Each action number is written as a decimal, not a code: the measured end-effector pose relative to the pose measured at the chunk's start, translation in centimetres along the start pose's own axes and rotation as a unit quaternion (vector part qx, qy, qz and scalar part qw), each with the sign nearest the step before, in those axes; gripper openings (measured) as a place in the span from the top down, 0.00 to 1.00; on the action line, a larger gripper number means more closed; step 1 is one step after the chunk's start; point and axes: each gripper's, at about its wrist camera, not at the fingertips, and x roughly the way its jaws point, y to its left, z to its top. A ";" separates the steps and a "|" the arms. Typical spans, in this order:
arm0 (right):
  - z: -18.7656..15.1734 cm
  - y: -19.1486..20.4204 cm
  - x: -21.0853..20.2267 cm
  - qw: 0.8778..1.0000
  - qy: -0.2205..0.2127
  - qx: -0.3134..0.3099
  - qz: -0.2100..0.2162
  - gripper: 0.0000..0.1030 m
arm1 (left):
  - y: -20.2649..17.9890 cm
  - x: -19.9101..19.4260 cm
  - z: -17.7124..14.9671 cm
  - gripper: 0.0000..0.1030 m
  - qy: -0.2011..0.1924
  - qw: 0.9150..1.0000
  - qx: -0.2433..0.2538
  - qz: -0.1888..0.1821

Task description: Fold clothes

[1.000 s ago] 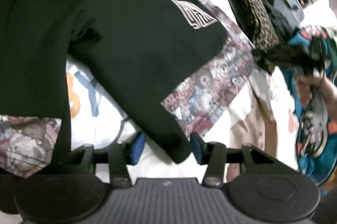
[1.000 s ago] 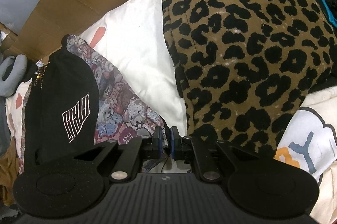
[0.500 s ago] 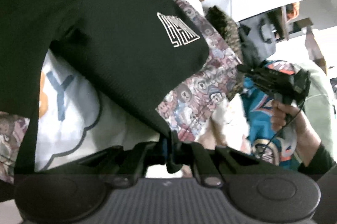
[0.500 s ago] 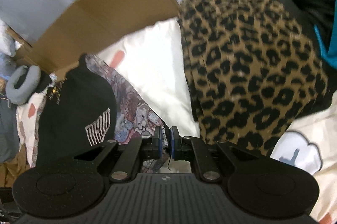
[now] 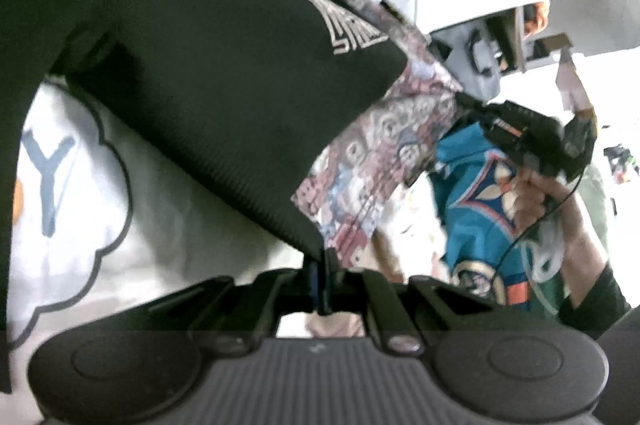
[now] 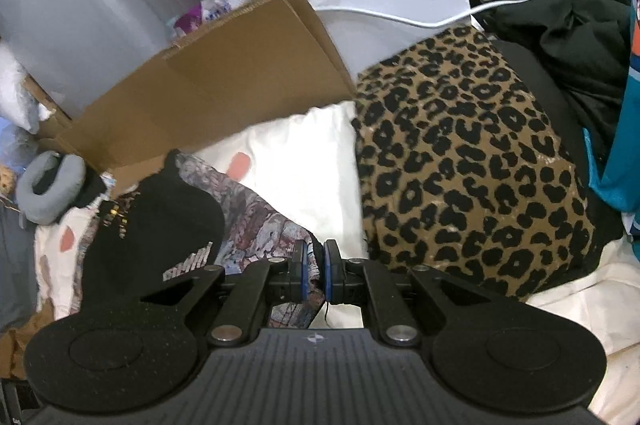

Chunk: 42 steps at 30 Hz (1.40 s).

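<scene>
Both tools now pinch cloth. One second ago the left tool [image 5: 320, 281] stood spread around the hem tip of the black garment [image 5: 208, 65]; now its jaws are pressed together on that tip. The right tool [image 6: 316, 271] remains clamped on a corner of the bear-print garment [image 6: 256, 225], and it has risen, since more of the cardboard box [image 6: 224, 85] shows beyond it. Two gripped corners suggest the clothes are being lifted off the bed [image 6: 304, 161], beside the leopard-print piece [image 6: 472, 161], for a fold.
</scene>
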 end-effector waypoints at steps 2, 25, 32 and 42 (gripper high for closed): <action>-0.6 -0.5 1.1 1.000 0.011 0.003 -0.010 0.94 | 0.5 0.7 -0.3 0.98 0.012 1.000 0.003 0.015; -5.2 -3.0 7.5 0.991 0.092 0.005 -0.099 0.91 | 1.0 1.3 -0.3 0.83 0.055 0.997 0.016 0.057; -4.7 -2.2 5.2 0.995 0.071 0.019 -0.071 0.87 | -0.3 -1.6 0.1 0.67 0.015 0.997 0.023 0.072; -4.7 2.6 3.1 0.995 0.060 -0.031 -0.072 0.75 | 0.2 -8.8 0.2 0.56 -0.061 0.989 0.008 0.132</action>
